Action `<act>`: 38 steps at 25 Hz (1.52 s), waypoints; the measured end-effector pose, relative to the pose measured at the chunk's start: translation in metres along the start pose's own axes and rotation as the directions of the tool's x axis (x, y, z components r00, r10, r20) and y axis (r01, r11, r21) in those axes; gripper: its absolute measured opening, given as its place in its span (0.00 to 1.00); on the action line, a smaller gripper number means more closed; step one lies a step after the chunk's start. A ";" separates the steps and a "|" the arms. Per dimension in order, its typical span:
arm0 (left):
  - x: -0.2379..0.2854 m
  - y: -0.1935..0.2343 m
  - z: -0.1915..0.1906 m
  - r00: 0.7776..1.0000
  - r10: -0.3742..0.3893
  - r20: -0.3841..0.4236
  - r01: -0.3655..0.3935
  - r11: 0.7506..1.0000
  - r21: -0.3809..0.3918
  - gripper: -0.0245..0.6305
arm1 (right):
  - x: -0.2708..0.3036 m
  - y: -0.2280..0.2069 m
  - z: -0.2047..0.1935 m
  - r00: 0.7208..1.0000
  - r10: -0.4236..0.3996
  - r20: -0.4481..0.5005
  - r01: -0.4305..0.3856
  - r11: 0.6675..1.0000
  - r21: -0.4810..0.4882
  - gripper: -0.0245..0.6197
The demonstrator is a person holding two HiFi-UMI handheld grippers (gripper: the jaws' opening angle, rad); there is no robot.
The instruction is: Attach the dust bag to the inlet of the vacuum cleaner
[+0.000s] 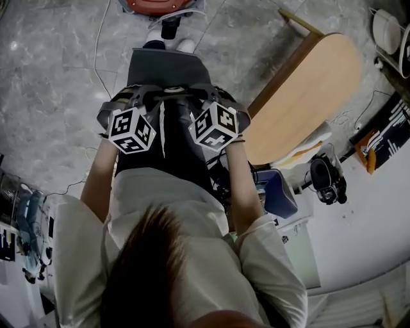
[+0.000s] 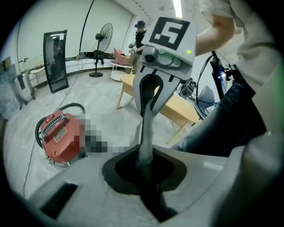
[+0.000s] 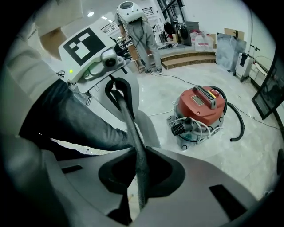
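Note:
In the head view a grey fabric dust bag (image 1: 165, 67) hangs stretched between my two grippers in front of my legs. My left gripper (image 1: 142, 97) is shut on the bag's left edge, and my right gripper (image 1: 206, 97) is shut on its right edge. In the left gripper view a taut strip of the dust bag (image 2: 146, 133) runs from my left gripper (image 2: 146, 177) up to the other gripper. The right gripper view shows the same dust bag edge (image 3: 133, 133) pinched in my right gripper (image 3: 137, 177). The red vacuum cleaner (image 3: 199, 106) stands on the floor ahead, at the head view's top edge (image 1: 157, 5).
A wooden table (image 1: 307, 96) stands to the right, with a camera (image 1: 328, 180) beside it. The vacuum's black hose (image 3: 237, 126) and thin cables lie on the marble floor. A standing fan (image 2: 104, 42) is far off, and a person in a helmet (image 3: 135, 31) stands behind.

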State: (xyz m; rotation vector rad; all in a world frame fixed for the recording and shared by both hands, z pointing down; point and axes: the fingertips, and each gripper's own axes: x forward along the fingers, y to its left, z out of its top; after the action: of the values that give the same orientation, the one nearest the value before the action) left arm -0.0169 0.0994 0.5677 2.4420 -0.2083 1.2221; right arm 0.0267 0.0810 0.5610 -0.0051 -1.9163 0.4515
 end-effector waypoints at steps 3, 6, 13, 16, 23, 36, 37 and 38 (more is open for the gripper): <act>0.018 0.022 -0.009 1.000 0.022 0.006 -0.022 1.000 0.014 0.10 | 0.019 -0.020 -0.001 1.000 -0.008 0.009 0.008 1.000 0.004 0.10; 0.035 0.046 -0.020 0.999 0.039 0.004 -0.040 0.998 0.042 0.10 | 0.041 -0.040 -0.001 1.000 -0.021 0.023 0.020 0.999 0.031 0.10; 0.075 0.089 -0.050 0.997 0.078 -0.006 -0.078 0.995 0.068 0.10 | 0.095 -0.076 -0.005 0.996 -0.060 0.071 0.056 0.997 0.061 0.10; 0.089 0.103 -0.060 0.995 0.099 -0.006 -0.099 0.993 0.067 0.10 | 0.114 -0.088 -0.007 0.994 -0.076 0.081 0.071 0.995 0.072 0.10; 0.111 0.126 -0.075 0.989 0.150 -0.013 -0.149 0.989 0.020 0.10 | 0.140 -0.106 -0.010 0.988 -0.133 0.082 0.124 0.986 0.109 0.09; 0.121 0.151 -0.089 0.979 0.203 -0.033 -0.202 0.979 0.016 0.11 | 0.160 -0.123 -0.003 0.977 -0.197 0.083 0.188 0.977 0.104 0.09; 0.123 0.151 -0.089 0.979 0.203 -0.030 -0.203 0.979 0.009 0.11 | 0.161 -0.123 -0.004 0.977 -0.197 0.082 0.188 0.977 0.103 0.09; 0.124 0.151 -0.089 0.979 0.204 -0.028 -0.204 0.979 0.001 0.11 | 0.162 -0.124 -0.005 0.977 -0.196 0.080 0.188 0.977 0.103 0.09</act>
State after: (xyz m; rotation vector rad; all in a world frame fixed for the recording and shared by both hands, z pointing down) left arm -0.0533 0.0049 0.7571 2.4483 -0.4624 1.3380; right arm -0.0055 0.0023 0.7461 0.2654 -1.9592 0.4174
